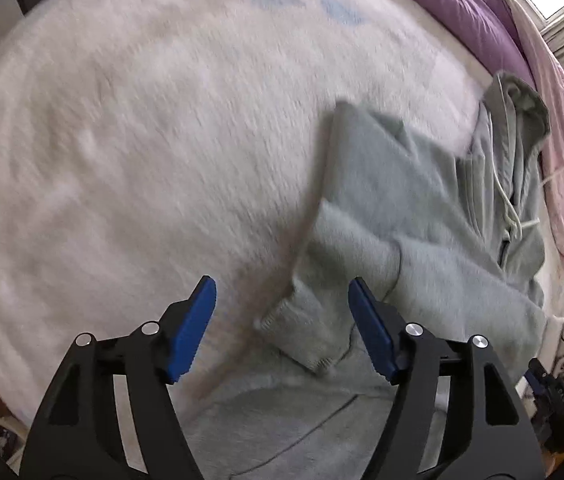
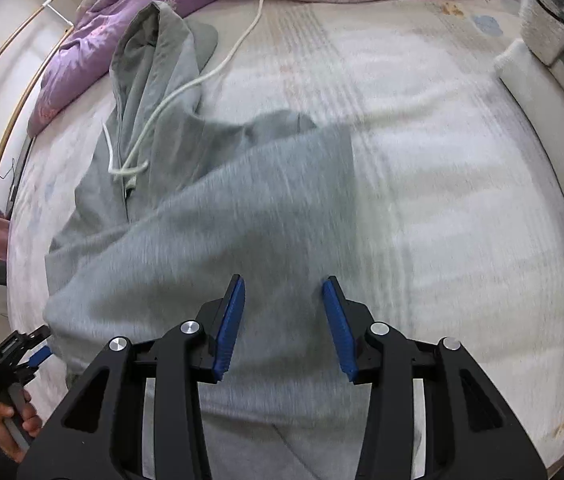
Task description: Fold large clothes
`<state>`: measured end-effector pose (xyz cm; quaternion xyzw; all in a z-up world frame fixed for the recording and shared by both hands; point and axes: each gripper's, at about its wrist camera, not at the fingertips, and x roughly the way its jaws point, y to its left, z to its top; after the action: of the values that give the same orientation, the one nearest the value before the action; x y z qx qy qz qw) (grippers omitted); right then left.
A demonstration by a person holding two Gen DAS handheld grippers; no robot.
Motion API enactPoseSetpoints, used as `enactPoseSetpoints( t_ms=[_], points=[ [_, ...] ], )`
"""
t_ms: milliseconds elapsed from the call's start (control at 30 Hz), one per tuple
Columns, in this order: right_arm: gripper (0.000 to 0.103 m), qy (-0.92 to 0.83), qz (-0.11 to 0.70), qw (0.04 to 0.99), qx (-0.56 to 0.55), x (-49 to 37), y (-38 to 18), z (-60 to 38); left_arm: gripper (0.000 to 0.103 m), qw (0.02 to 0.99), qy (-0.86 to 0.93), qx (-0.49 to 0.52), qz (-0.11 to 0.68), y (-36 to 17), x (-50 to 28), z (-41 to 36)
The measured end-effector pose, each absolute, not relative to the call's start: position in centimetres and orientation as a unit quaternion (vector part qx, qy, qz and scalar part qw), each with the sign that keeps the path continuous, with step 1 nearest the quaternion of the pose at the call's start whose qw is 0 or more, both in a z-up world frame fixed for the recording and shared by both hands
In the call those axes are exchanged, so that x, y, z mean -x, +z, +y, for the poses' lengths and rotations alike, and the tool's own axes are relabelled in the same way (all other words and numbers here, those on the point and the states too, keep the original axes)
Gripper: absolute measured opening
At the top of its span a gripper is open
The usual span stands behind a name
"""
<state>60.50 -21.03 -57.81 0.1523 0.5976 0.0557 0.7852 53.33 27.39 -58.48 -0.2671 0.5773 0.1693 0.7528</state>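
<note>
A grey hoodie lies on a pale bed sheet, its hood and white drawstrings toward the far side. One sleeve is folded across the body, with its ribbed cuff between my left fingers. My left gripper is open just above that cuff. In the right wrist view the hoodie has a sleeve folded over its body. My right gripper is open over the lower body fabric, holding nothing. The left gripper also shows in the right wrist view, held in a hand.
A purple and pink quilt is bunched along the far side of the bed. A white cable runs across the sheet to the hood. A patterned pillow or plush lies at the right edge.
</note>
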Motion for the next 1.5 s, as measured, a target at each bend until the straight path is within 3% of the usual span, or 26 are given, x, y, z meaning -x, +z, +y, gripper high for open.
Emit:
enactPoseSetpoints(
  t_ms=[233, 600, 967, 1267, 1300, 1367, 1500],
  points=[
    [0.043, 0.035, 0.635, 0.750, -0.181, -63.7, -62.8, -22.6, 0.073, 0.789, 0.150, 0.207, 0.558, -54.8, -56.8, 26.8],
    [0.049, 0.080, 0.547, 0.818, -0.162, -72.0, -53.3, -18.7, 0.078, 0.816, 0.026, 0.178, 0.549, -52.6, -72.1, 18.7],
    [0.049, 0.133, 0.558, 0.803, -0.159, -83.4, -58.1, -9.5, 0.078, 0.799, -0.007, 0.167, 0.577, -58.5, -85.3, 12.5],
    [0.051, 0.121, 0.574, 0.793, -0.163, -86.5, -61.8, -8.8, 0.078, 0.781, 0.013, 0.189, 0.596, -62.7, -89.5, 12.6],
    [0.047, 0.118, 0.573, 0.796, -0.156, -86.6, -61.9, -9.0, 0.077, 0.782, 0.020, 0.186, 0.594, -62.9, -89.6, 12.6],
    [0.035, 0.109, 0.569, 0.804, -0.137, -86.4, -61.9, -9.4, 0.053, 0.785, 0.025, 0.170, 0.595, -63.2, -89.6, 12.8],
    [0.034, 0.080, 0.561, 0.808, -0.161, -85.8, -61.6, -11.9, 0.046, 0.798, 0.034, 0.153, 0.582, -62.6, -88.9, 14.1]
  ],
)
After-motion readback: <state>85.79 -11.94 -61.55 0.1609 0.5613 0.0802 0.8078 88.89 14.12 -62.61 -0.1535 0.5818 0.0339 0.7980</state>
